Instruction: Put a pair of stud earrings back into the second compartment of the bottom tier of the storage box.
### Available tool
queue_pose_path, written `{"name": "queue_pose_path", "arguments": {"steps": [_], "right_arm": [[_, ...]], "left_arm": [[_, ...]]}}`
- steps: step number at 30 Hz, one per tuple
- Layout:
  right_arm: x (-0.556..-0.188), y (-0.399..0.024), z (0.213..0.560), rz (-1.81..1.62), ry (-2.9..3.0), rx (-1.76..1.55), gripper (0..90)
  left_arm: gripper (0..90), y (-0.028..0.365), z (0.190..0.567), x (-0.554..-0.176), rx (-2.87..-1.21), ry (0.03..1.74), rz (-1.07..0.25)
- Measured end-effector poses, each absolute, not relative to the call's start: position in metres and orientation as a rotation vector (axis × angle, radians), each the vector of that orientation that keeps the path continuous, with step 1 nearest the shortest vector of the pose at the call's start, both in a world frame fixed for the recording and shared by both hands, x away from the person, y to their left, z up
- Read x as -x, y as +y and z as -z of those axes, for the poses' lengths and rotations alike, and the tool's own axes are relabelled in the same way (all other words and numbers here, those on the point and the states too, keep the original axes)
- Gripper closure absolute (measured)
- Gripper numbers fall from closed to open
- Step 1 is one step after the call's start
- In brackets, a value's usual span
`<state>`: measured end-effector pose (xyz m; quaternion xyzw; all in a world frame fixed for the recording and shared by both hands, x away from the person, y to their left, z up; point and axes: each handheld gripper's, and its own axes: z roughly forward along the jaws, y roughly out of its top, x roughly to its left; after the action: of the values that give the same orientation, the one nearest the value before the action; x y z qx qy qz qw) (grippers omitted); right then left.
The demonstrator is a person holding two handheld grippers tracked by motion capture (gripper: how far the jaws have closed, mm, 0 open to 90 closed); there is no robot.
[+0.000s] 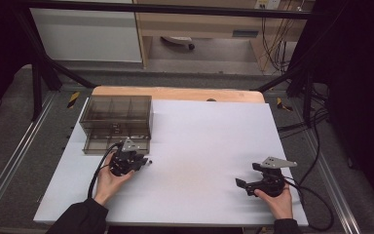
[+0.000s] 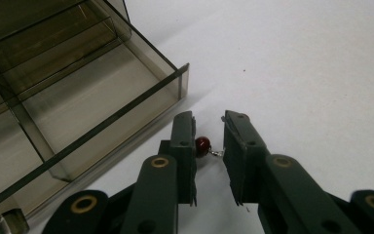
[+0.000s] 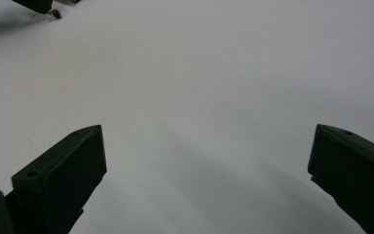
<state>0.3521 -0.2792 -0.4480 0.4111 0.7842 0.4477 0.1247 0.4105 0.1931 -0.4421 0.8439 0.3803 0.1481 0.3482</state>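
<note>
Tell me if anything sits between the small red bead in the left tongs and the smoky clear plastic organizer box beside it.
Nothing visible does. The small red bead sits between the left tongs, and only bare white table separates it from the smoky clear plastic organizer box.

L hand-held gripper (image 1: 143,161) beside smoked organiser box (image 1: 117,123); R hand-held gripper (image 1: 242,184) apart.

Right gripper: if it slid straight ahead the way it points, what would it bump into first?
Probably nothing soon: ahead of the right gripper lies bare white table. Farthest off sits the left gripper with a red bead.
</note>
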Motion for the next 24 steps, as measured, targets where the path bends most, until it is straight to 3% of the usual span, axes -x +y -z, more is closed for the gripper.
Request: {"name": "queue_pose_path", "arguments": {"steps": [24], "right_arm": [[-0.352,-0.279,0.448,-1.304,2.285,-1.201,1.2]], "left_arm": [[74.7,0.218,0.422,-0.391,-2.177,1.007,-0.398]]}}
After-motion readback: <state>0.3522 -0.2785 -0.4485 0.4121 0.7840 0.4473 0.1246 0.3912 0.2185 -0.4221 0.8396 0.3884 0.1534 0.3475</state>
